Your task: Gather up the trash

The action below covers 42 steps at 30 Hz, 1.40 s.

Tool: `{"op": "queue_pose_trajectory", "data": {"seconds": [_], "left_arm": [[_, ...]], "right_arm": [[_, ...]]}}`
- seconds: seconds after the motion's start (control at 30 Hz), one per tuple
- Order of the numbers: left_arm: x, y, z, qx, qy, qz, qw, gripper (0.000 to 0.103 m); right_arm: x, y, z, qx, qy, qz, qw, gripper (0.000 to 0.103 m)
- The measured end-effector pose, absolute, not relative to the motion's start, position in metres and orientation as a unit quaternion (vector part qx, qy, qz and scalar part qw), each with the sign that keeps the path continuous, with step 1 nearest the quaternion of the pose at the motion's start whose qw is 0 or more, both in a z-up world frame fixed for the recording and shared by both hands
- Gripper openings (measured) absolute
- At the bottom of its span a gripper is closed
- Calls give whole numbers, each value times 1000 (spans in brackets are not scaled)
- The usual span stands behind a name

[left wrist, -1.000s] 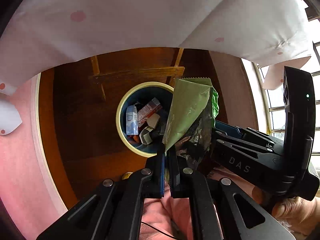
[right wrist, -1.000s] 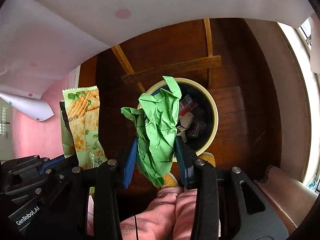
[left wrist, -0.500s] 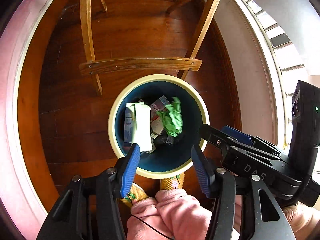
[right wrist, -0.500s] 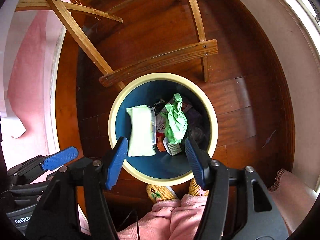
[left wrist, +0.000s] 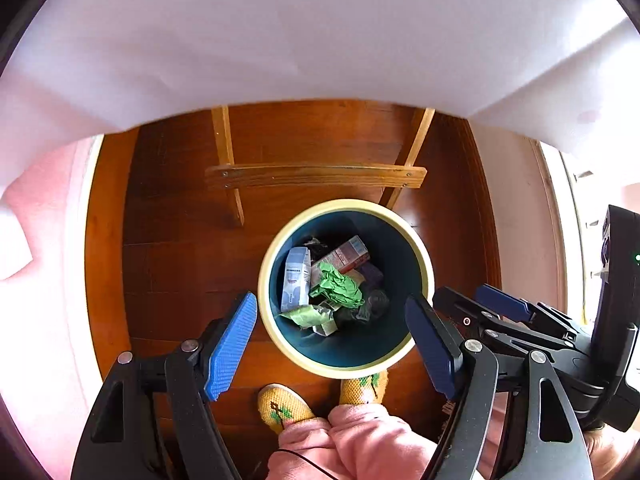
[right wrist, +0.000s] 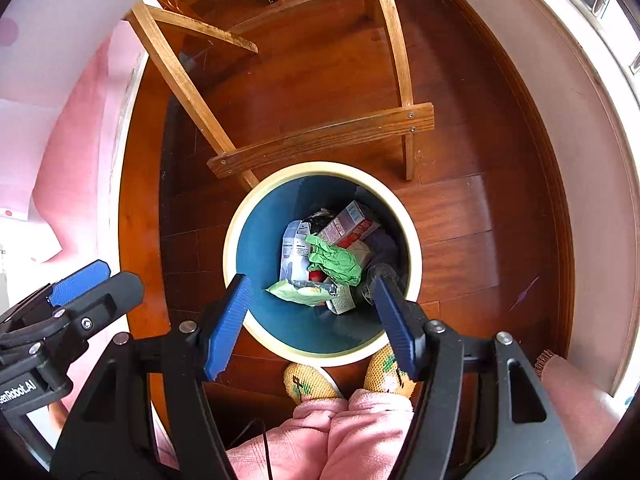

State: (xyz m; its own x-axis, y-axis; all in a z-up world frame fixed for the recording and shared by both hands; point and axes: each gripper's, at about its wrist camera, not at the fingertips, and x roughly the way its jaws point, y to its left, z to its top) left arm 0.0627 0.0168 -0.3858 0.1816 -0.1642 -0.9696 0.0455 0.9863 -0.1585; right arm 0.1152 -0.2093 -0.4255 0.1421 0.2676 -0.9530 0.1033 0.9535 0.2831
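I have both grippers over the bin (left wrist: 425, 276), looking straight down into it, and neither holds anything: the left gripper (left wrist: 332, 336) has its jaws spread wide, and the right gripper (right wrist: 310, 318) is released the same way. The trash is inside the bin: a crumpled green paper (right wrist: 334, 262) on top of the pile, a green wrapper (right wrist: 298, 293) lying flat just below it, a white carton (left wrist: 295, 280) to the left and a red box (right wrist: 348, 226) at the back. The bin stands on the wood floor (right wrist: 452, 240), just in front of a wooden chair frame (right wrist: 324, 138), with the person's yellow slippers (right wrist: 308, 382) touching or nearly touching its near rim. My worry from here is the rim: the right gripper's fingertips look low and close to it, so pulling back carelessly could catch it and tip the bin. The white cloth (left wrist: 300, 32) overhead hides whatever trash may remain above, so I cannot tell how much is left to collect. The wrapper sits loosely and might slide, though the walls look deep enough to keep it.
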Motion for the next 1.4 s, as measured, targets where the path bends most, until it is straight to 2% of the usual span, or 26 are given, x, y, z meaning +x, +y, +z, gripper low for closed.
{"op": "queue_pose_trajectory", "data": {"seconds": [0.3,0.6,0.93,1.2,1.4], "left_arm": [[60,28,-287,-54,608,-40,791,78],[54,30,-157,-42,565,-16,824,78],[44,39,-36,-35,528,5,849,78],[38,42,20,-38,503,1,863,78],[35,40,33,-34,505,14,862,78]], "right_arm": [[119,-201,-338,122,639,77,755,61],[120,-195,-215,114,612,92,777,61],[125,-193,-85,97,564,83,816,62],[127,-193,-10,98,533,72,837,65],[126,-186,25,87,509,73,853,65]]}}
